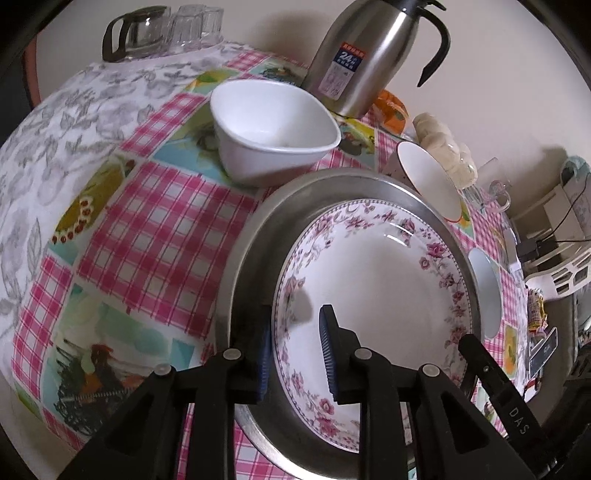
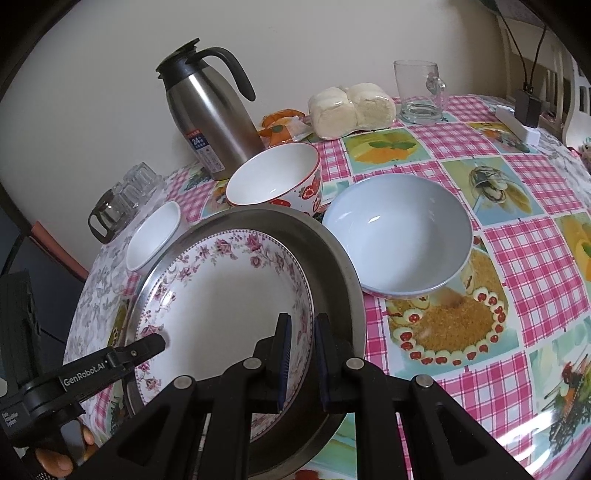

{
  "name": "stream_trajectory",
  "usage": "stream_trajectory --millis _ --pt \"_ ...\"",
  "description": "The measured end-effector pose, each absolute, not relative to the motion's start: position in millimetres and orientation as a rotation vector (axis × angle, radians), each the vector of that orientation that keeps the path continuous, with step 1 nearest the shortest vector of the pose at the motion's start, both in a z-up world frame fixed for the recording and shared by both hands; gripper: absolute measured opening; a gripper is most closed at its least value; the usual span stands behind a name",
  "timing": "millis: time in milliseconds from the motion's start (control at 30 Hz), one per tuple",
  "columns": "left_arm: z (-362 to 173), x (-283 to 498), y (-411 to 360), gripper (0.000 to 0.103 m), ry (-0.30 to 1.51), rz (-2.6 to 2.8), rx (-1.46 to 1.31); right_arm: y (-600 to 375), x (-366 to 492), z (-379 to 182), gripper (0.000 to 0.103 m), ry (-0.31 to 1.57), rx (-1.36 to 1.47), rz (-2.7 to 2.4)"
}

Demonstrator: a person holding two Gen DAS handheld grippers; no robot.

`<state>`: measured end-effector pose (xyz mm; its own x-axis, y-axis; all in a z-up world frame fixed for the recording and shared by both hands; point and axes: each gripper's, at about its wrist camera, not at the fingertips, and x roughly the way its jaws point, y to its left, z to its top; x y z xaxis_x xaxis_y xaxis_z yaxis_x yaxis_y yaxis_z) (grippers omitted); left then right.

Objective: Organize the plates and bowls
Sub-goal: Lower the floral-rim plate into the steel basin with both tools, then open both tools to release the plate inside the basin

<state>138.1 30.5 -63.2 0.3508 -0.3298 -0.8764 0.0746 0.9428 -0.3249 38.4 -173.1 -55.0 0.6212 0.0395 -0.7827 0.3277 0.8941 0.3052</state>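
Observation:
A floral-rimmed plate (image 1: 373,280) lies inside a round metal tray (image 1: 251,236). My left gripper (image 1: 295,354) straddles the plate's near-left rim with its jaws apart. My right gripper (image 2: 301,365) has its jaws close around the plate's right rim (image 2: 221,295), inside the tray (image 2: 343,266). A white squarish bowl (image 1: 273,129) sits beyond the tray, also in the right wrist view (image 2: 153,236). A red-patterned bowl (image 2: 275,177) and a pale blue bowl (image 2: 399,229) stand beside the tray.
A steel thermos jug (image 2: 210,114) stands at the back by the wall. Wrapped buns (image 2: 351,109), a glass mug (image 2: 419,92), an orange packet (image 2: 280,127) and upturned glasses (image 1: 192,24) with a glass pot (image 1: 135,31) line the table's far side.

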Motion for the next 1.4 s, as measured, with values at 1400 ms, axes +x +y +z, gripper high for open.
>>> stream_trajectory --millis 1400 --pt "-62.3 134.6 32.6 0.026 1.213 -0.192 -0.224 -167.8 40.6 -56.0 0.011 0.948 0.397 -0.161"
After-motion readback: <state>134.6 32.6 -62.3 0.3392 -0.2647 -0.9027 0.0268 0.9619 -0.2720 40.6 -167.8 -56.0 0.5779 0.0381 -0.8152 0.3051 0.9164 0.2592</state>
